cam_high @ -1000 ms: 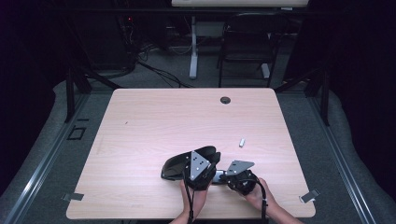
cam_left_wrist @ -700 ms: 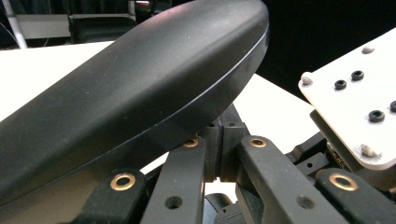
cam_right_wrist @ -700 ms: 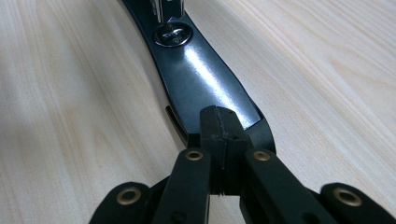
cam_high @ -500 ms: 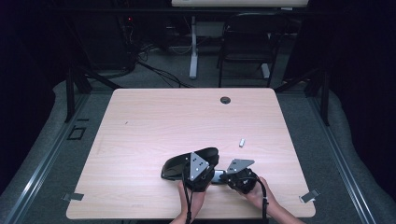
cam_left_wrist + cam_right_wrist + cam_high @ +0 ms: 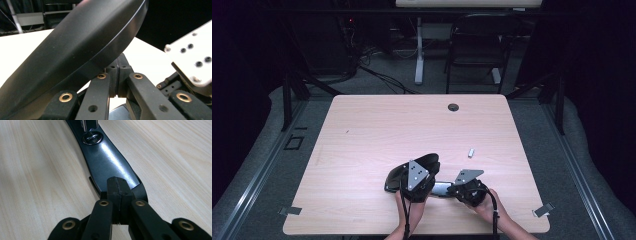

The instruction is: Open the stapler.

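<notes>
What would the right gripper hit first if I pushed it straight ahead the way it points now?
Probably the glossy black arm right ahead of the right gripper; its shut fingers already sit at that arm's near end, though contact is hard to judge.

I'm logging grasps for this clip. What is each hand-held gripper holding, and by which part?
Both jaw pairs look closed. The right hand-held gripper meets the black glossy object's narrow end; the left hand-held gripper sits beneath its curved shell. An actual pinch cannot be told.
</notes>
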